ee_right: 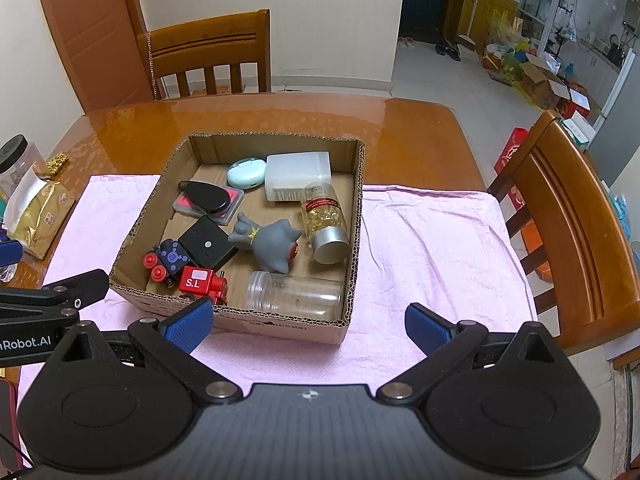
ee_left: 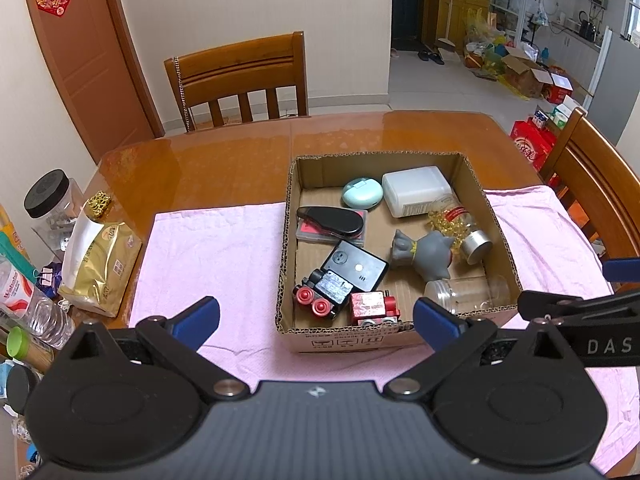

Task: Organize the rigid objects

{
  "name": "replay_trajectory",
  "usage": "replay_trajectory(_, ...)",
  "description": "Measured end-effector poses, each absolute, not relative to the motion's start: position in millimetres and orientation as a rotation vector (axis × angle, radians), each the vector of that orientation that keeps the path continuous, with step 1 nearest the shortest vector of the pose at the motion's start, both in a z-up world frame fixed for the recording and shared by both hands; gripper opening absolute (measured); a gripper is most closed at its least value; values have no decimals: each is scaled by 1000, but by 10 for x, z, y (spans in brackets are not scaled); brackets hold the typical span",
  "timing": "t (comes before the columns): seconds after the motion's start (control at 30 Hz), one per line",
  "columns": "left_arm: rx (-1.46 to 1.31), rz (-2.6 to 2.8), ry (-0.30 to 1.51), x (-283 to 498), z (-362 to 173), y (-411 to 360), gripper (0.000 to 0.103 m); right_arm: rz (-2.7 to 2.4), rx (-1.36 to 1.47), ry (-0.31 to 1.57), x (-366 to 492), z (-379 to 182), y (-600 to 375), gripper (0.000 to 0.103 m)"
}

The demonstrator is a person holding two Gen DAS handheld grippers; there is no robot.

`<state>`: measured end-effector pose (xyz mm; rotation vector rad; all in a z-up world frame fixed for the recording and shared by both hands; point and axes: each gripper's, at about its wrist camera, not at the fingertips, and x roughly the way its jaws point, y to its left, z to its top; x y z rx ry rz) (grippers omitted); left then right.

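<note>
An open cardboard box [ee_left: 352,340] [ee_right: 280,326] stands on a pink towel [ee_left: 212,248] [ee_right: 432,240]. Inside lie a red and black toy train [ee_left: 344,300] [ee_right: 184,272], a black square device [ee_left: 356,266] [ee_right: 206,246], a grey cat figure [ee_left: 424,254] [ee_right: 272,246], a capsule bottle [ee_left: 460,224] [ee_right: 324,216], a clear jar [ee_left: 464,294] [ee_right: 296,296], a white container [ee_left: 416,190] [ee_right: 298,176], a mint case [ee_left: 360,194] [ee_right: 246,172] and a black oval case [ee_left: 332,222] [ee_right: 204,198]. My left gripper [ee_left: 316,320] and right gripper [ee_right: 310,322] hover open and empty before the box's near wall.
A gold bag [ee_left: 100,268] [ee_right: 38,216], a black-lidded jar [ee_left: 50,196] and a water bottle [ee_left: 32,304] crowd the table's left edge. Wooden chairs stand behind [ee_left: 240,80] [ee_right: 208,54] and to the right [ee_left: 592,184] [ee_right: 568,216]. Bare wooden table [ee_left: 240,160] lies beyond the towel.
</note>
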<state>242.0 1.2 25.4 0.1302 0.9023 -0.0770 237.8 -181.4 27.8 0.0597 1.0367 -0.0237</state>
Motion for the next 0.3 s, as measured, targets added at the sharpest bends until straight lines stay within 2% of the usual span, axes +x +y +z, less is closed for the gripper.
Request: replay_trajectory(0.3, 130, -76, 903, 2417, 258, 11, 102, -20, 60, 1035, 2354, 279, -1811, 103)
